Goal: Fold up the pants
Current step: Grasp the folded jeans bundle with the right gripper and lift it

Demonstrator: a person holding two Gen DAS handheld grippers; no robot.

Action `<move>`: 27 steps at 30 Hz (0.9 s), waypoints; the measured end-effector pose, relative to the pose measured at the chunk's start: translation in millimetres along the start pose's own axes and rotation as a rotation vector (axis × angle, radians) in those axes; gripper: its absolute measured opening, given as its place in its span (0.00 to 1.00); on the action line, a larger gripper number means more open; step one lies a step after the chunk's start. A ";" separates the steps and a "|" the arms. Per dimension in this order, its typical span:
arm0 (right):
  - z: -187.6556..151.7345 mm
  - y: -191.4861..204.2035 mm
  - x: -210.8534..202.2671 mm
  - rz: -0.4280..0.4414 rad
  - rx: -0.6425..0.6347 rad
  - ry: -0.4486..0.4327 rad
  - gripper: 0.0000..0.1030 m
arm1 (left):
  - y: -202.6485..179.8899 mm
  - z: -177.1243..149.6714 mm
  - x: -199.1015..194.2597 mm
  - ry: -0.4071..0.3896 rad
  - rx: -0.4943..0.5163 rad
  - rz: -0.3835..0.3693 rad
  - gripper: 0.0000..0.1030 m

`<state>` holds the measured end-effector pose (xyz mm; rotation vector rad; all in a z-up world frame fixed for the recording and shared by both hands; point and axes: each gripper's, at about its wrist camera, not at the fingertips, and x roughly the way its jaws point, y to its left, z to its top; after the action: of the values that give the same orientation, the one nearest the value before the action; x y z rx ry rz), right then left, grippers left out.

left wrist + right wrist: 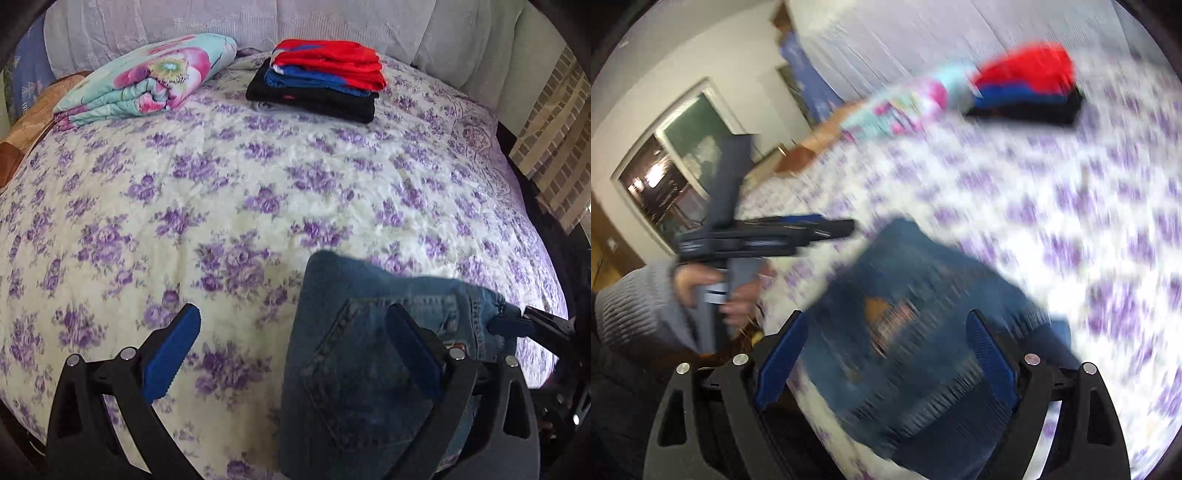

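The left gripper (291, 354) stands wide, its pads clear of any cloth, one finger over the bedspread (221, 177) and the other over denim; the right gripper (886, 354) is wide too, the cloth showing between its fingers but not pinched, as far as the blur allows.

The jeans (369, 350) lie bunched at the near edge of the bed, toward its right corner in the left wrist view, a back pocket and its stitched seams facing up. Denim should handle heavy and fairly stiff for cloth; it holds a crease and will not slip from ribbed pads, yet it sags under its own weight. The waistband or a thick seam looks the surest hold, one gripper at each end, so the legs hang straight.

Along the far edge sit a stack of folded clothes (321, 81) and a folded floral blanket (147, 81), well apart from the jeans.
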<state>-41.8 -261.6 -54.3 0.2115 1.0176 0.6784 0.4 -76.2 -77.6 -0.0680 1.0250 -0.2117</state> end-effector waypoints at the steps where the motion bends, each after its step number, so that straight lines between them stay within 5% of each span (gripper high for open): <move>1: -1.0 -0.5 -2.9 0.011 -0.014 -0.023 0.86 | 0.5 -9.7 7.1 0.035 -0.003 0.025 0.95; 3: 3.4 3.2 -9.9 0.039 -0.027 -0.035 0.86 | 6.9 -25.6 19.2 0.068 -0.054 0.052 0.95; 7: 0.4 -11.9 -44.6 0.049 0.078 -0.176 0.86 | 28.0 -30.8 18.5 0.117 -0.237 -0.039 0.95; 12: -27.1 -57.6 -67.1 0.002 0.389 -0.227 0.86 | 31.1 -27.9 -2.8 0.107 -0.172 -0.190 0.95; 16: -66.2 -80.2 -60.6 0.094 0.663 -0.272 0.86 | 22.9 -33.1 2.8 0.190 -0.147 -0.407 0.95; 19: -87.8 -86.1 -47.0 0.129 0.808 -0.304 0.86 | 19.2 -46.2 20.1 0.267 -0.127 -0.499 0.95; 27: -97.8 -71.2 -33.8 0.097 0.842 -0.328 0.86 | 30.7 -58.1 55.3 0.381 -0.192 -0.636 0.95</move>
<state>-105.3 -351.5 -114.7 1.0754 0.9267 0.2494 -17.1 -55.2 -159.0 -0.5488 1.3802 -0.7244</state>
